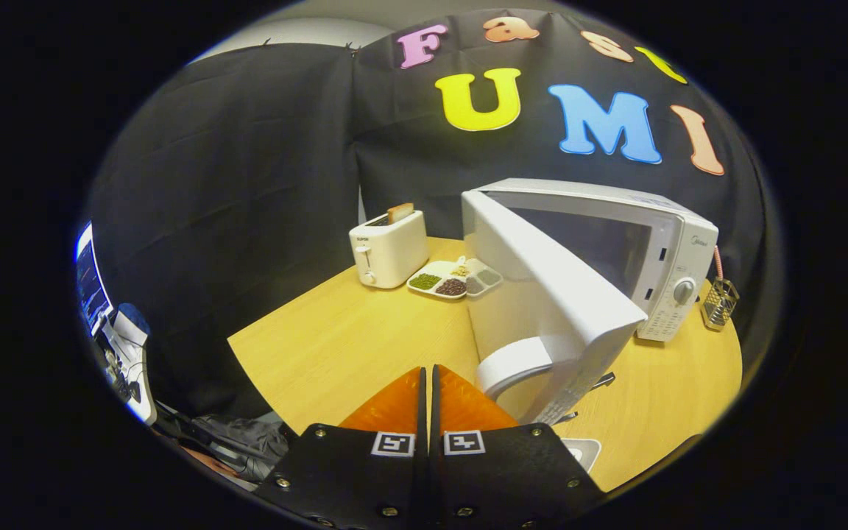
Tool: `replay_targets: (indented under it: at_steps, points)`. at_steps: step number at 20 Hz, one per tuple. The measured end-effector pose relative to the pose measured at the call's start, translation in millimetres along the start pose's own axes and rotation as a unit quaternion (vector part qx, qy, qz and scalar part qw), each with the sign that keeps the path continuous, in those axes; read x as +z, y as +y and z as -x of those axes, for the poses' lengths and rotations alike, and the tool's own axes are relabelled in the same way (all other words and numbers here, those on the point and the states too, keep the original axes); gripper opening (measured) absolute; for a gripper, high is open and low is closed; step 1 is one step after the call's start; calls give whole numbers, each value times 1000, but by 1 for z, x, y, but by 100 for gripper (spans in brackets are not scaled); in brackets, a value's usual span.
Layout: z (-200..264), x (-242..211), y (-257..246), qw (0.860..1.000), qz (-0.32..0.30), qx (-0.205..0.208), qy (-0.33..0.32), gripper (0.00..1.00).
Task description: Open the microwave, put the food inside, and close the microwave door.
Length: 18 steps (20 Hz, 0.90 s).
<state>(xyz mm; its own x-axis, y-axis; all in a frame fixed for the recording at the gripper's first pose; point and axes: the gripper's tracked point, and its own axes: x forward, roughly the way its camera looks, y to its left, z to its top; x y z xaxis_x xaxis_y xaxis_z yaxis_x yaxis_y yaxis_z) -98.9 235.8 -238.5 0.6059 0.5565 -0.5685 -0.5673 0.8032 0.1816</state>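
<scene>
Standing on the counter, the microwave has its door swung wide toward me, handle just ahead-right of my gripper. My jaws are together, empty. Beyond, a toaster stands beside a divided food tray.

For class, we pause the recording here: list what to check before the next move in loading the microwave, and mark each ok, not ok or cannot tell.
1. Microwave door open: ok, swung out toward the gripper.
2. Cavity free: cannot tell, the door hides much of it.
3. Food in the gripper: not ok, fingers together with nothing between them.
4. Food located: ok, tray sits between toaster and microwave.
5. Path to tray: ok, bare table ahead of the fingers.
</scene>
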Motion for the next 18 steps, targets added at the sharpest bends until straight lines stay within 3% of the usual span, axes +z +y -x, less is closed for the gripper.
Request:
replay_targets:
  at_steps: [9,18]
  points:
    - [-9,21,-95,996,-22,-83,-13,1]
    - [-18,30,-157,991,-42,-130,-17,1]
